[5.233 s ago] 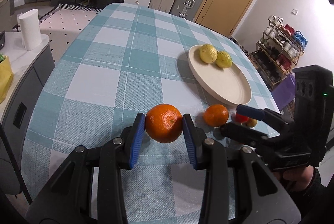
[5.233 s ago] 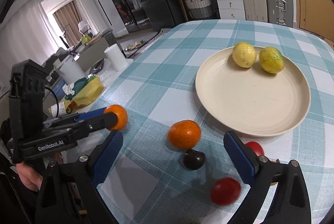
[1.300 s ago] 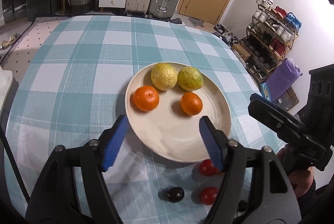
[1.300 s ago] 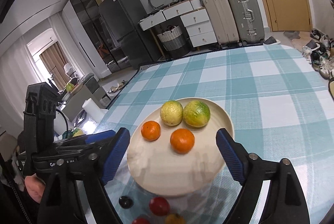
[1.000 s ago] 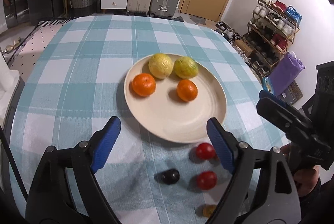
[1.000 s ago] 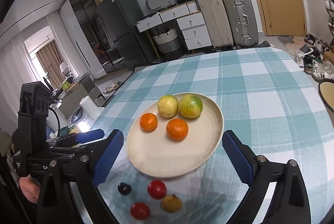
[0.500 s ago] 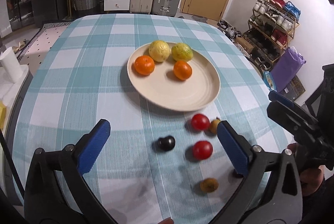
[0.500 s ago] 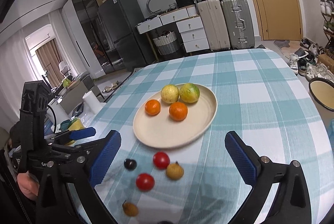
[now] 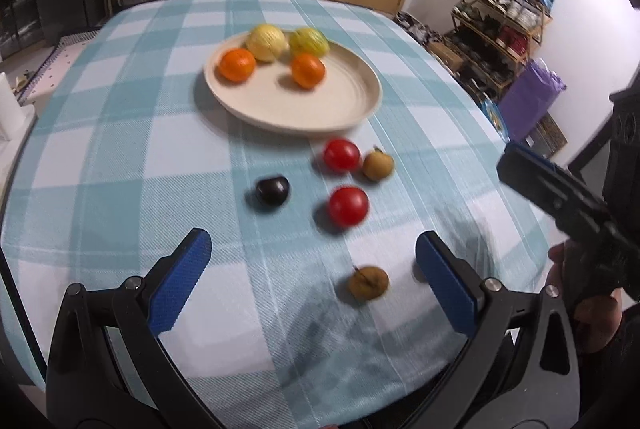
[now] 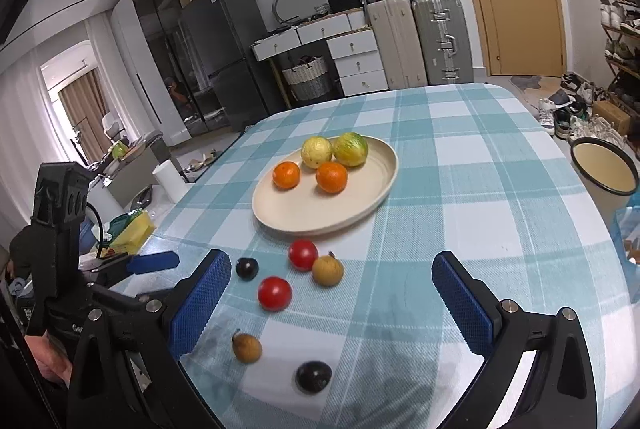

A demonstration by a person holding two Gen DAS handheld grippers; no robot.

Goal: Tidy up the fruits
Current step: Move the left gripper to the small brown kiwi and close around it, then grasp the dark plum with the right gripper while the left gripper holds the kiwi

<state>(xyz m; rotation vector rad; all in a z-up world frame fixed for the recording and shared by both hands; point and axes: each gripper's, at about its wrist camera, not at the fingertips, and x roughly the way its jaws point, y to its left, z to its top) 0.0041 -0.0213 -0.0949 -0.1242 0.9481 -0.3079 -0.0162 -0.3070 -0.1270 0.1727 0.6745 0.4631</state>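
Lying ahead of both wide-open, empty grippers, left gripper (image 9: 312, 261) and right gripper (image 10: 330, 289), small fruits (image 10: 274, 293) dot the checked tablecloth (image 10: 480, 189) near stacked suitcases (image 10: 416, 41)

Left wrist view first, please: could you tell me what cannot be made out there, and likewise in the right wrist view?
Left wrist view: the near dark fruit is mostly hidden behind a finger of the left gripper.
Left wrist view: motion blur hides what kind the near brown fruit is.
Right wrist view: the left gripper's second finger is hidden behind the right gripper.
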